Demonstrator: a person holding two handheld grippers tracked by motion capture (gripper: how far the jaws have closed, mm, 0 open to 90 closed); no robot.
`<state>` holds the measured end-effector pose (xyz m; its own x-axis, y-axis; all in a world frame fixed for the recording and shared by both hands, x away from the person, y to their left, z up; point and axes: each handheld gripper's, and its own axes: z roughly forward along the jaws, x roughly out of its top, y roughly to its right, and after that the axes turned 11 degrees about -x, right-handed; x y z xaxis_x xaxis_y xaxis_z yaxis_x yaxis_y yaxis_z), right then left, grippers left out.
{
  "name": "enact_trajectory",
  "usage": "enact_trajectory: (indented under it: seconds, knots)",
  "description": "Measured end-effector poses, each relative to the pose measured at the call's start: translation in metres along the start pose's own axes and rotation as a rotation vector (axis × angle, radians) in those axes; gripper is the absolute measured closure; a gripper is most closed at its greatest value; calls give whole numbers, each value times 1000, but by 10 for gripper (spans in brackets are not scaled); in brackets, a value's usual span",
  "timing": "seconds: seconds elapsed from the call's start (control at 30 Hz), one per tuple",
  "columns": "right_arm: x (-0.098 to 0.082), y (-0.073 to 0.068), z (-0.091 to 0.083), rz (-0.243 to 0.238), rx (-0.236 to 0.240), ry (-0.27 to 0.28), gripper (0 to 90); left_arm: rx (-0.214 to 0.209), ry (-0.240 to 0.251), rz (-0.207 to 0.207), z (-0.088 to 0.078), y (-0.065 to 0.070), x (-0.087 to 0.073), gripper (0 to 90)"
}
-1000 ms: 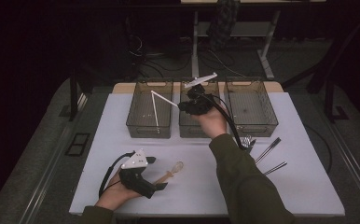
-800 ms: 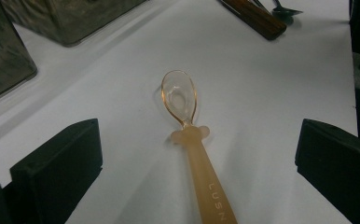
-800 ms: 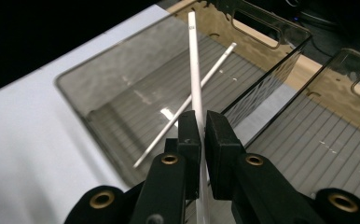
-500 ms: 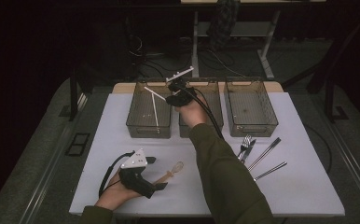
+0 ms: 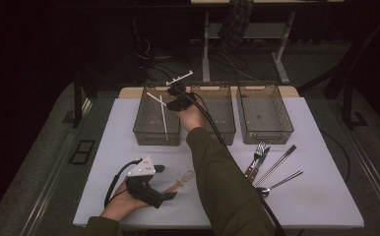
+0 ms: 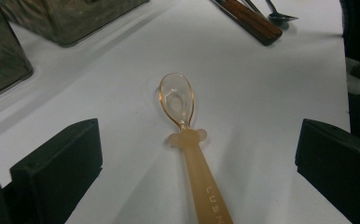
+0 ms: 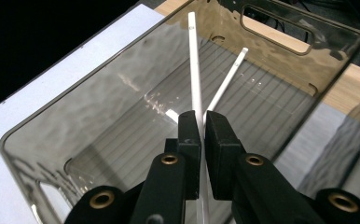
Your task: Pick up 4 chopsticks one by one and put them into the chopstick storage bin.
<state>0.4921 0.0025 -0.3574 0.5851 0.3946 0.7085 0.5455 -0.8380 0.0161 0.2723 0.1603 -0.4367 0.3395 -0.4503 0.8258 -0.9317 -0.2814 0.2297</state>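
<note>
R gripper (image 5: 174, 93) is over the left bin (image 5: 143, 129), clamped tight on a white stick (image 7: 195, 70). From the right gripper view the jaws are pinched almost together w/ the stick running up between them, its far end over the bin's back wall. A second white stick (image 7: 227, 80) is already in the bin, leaning up toward the back wall, just right of the held one. In the high view that second stick (image 5: 163, 115) lies along the bin's floor while the held one (image 5: 156, 99) slants out to the left of the gripper, above the bin.

L gripper (image 5: 153, 183) sits low on the table, well short of the left bin, near the table's front edge. Jaws wide apart, nothing pinched. A clear peach spoon (image 6: 186, 140) lies flat on the table between them, bowl pointing away, handle running back toward the gripper; neither jaw touches it.

Mid bin (image 5: 227, 132) is right beside the left bin, partly behind the R arm. Right bin (image 5: 264, 135) is one more over. Forks, knife etc. (image 5: 271, 167) lie on the table in front of the right bin, well apart from the left bin.
</note>
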Motion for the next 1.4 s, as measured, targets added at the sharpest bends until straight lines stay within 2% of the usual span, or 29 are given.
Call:
enact_trajectory:
  seconds: [0.23,0.33,0.4,0.5,0.6,0.7,0.77,0.83,0.93,1.07,1.2,1.33,1.4]
  knots:
    - [6,-10,14,15,-16,-17,847,-4,4,-1,-2,-1,0,0]
    - [6,-14,17,13,-27,6,832,-5,4,-1,-2,-1,0,0]
    - [6,-15,16,14,-9,25,715,-5,6,-1,-2,-2,0,0]
    - [6,-14,11,5,-14,36,666,-5,8,-2,-2,-2,0,0]
    - [6,-10,4,-3,6,45,614,-4,5,-1,-2,-2,0,0]
    - [4,-3,-5,11,47,40,566,-10,-1,4,-2,-1,0,0]
    - [-1,3,-14,13,61,67,551,-11,-1,4,-2,-1,-1,0]
    - [-5,8,-21,22,86,73,522,-7,0,2,-2,-2,-1,0]
    - [-13,17,-32,14,94,83,475,-7,5,1,-3,-2,-1,0]
    - [-26,28,-49,10,118,88,460,-6,-2,2,-2,-2,-1,0]
    - [-41,41,-71,-18,128,106,422,-9,1,0,-3,-2,-1,0]
    - [-59,55,-91,-20,121,105,403,-3,-1,-3,-2,-2,-1,0]
    - [-67,62,-101,-12,134,117,403,2,-3,-2,-2,-2,-1,0]
